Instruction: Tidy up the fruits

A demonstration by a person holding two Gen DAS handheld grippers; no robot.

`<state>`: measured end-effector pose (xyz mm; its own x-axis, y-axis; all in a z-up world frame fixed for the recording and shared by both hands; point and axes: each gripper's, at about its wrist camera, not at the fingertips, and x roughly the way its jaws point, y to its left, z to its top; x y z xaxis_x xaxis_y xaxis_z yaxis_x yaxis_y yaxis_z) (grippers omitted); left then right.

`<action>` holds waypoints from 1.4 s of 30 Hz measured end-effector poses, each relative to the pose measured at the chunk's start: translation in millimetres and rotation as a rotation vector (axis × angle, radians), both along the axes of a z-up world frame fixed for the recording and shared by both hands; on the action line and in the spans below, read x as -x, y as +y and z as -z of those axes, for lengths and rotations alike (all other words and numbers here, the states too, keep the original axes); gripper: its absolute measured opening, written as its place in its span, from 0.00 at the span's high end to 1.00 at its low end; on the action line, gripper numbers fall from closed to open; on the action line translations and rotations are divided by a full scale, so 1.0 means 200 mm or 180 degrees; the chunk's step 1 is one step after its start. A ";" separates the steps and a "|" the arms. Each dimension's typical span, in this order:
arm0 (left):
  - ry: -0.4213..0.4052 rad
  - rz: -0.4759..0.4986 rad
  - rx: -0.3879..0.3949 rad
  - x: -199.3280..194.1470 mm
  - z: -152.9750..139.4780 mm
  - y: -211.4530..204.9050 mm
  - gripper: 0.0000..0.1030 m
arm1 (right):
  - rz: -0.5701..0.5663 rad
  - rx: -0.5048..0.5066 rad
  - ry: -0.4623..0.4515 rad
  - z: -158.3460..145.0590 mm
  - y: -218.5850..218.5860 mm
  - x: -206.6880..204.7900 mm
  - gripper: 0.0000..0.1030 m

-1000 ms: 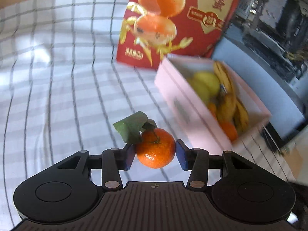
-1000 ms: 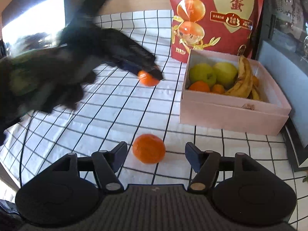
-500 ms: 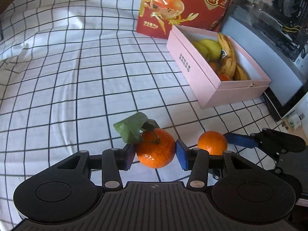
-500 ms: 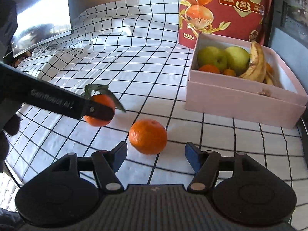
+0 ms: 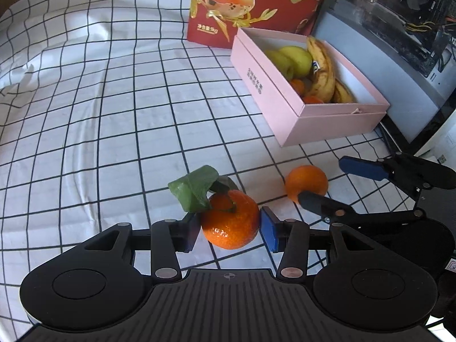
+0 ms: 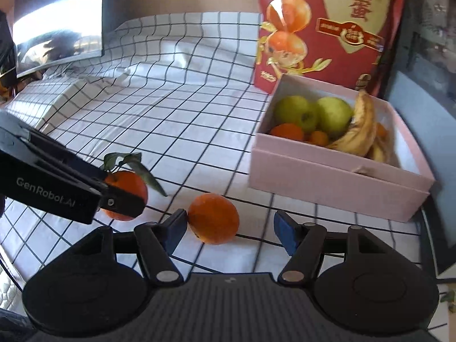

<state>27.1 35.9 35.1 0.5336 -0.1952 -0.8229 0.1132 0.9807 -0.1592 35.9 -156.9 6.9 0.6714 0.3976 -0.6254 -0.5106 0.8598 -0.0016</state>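
Note:
My left gripper (image 5: 228,228) is shut on a leafy tangerine (image 5: 230,222) and holds it low over the checked cloth; it also shows in the right wrist view (image 6: 125,192). A plain orange (image 6: 213,218) lies on the cloth between the open fingers of my right gripper (image 6: 230,228), close to the left pad; it shows in the left wrist view too (image 5: 306,181). A pink box (image 6: 336,182) to the right holds green apples (image 6: 313,112), bananas (image 6: 356,134) and small oranges.
A red snack bag (image 6: 327,28) stands behind the box. A dark monitor (image 6: 57,22) is at the far left. A computer case (image 5: 399,28) and a grey panel stand right of the box. The checked cloth (image 5: 114,99) covers the table.
My left gripper has drawn back and down with the tangerine, away from the box, to beside the right gripper. My right gripper has closed in around the plain orange.

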 end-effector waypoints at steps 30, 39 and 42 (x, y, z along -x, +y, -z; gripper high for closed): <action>0.0073 -0.0117 0.0187 0.06 0.02 0.10 0.51 | 0.0067 -0.0154 -0.0031 0.00 0.01 -0.07 0.41; 0.0114 0.0008 0.0236 0.09 0.03 0.08 0.51 | 0.0063 0.0079 -0.0065 0.07 0.07 -0.04 0.40; 0.0114 0.0016 0.0249 0.10 0.03 0.08 0.51 | 0.0146 0.0038 -0.0065 0.06 0.07 -0.07 0.40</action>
<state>6.8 51.3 29.5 0.5029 -0.2621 -0.8237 0.1110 0.9646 -0.2392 49.8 -143.5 -4.8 0.7014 0.3588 -0.6159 -0.4704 0.8822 -0.0219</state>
